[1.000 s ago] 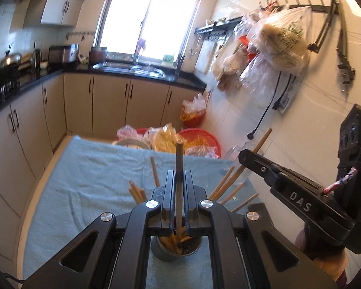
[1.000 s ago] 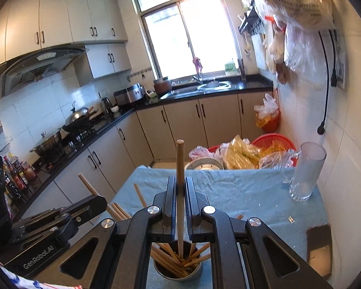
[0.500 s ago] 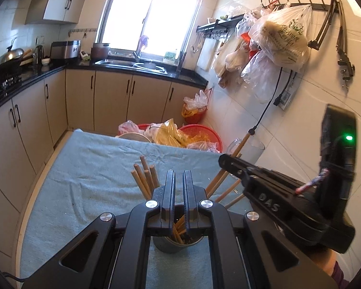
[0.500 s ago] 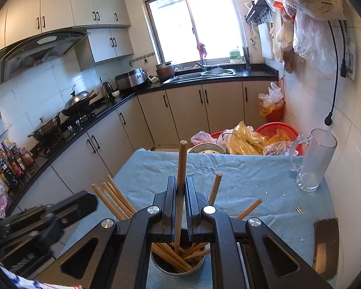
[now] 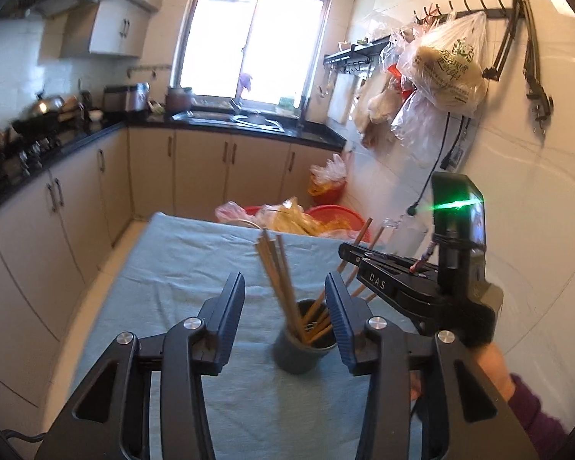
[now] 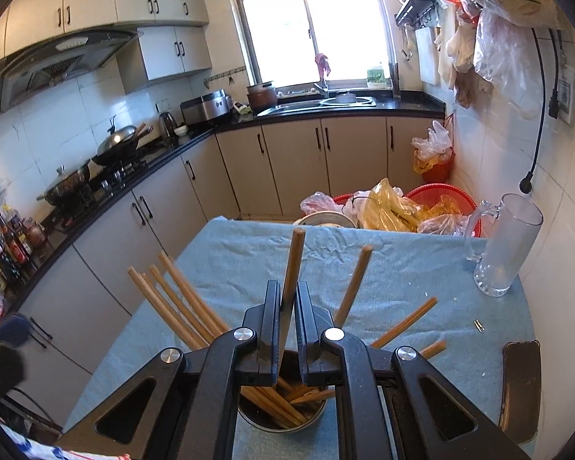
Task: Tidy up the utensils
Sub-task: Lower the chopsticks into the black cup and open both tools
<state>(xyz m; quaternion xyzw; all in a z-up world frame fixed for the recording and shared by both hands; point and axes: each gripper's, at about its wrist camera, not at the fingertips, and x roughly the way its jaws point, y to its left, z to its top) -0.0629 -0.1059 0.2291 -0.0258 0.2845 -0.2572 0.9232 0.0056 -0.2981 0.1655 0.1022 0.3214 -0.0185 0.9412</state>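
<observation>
A metal cup stands on the blue tablecloth and holds several wooden chopsticks that fan outward. My left gripper is open and empty, just in front of the cup and a little above it. My right gripper is over the same cup, with a gap between its jaws; one chopstick stands between them, its lower end in the cup. It shows from the side in the left wrist view.
A glass mug stands at the table's right side by the tiled wall. A dark phone lies near the right front edge. Red baskets with plastic bags sit beyond the far edge. Cabinets run along the left.
My left gripper let go of its chopstick into the cup, opened wide and drew back. My right gripper lowered its chopstick into the cup and loosened its jaws.
</observation>
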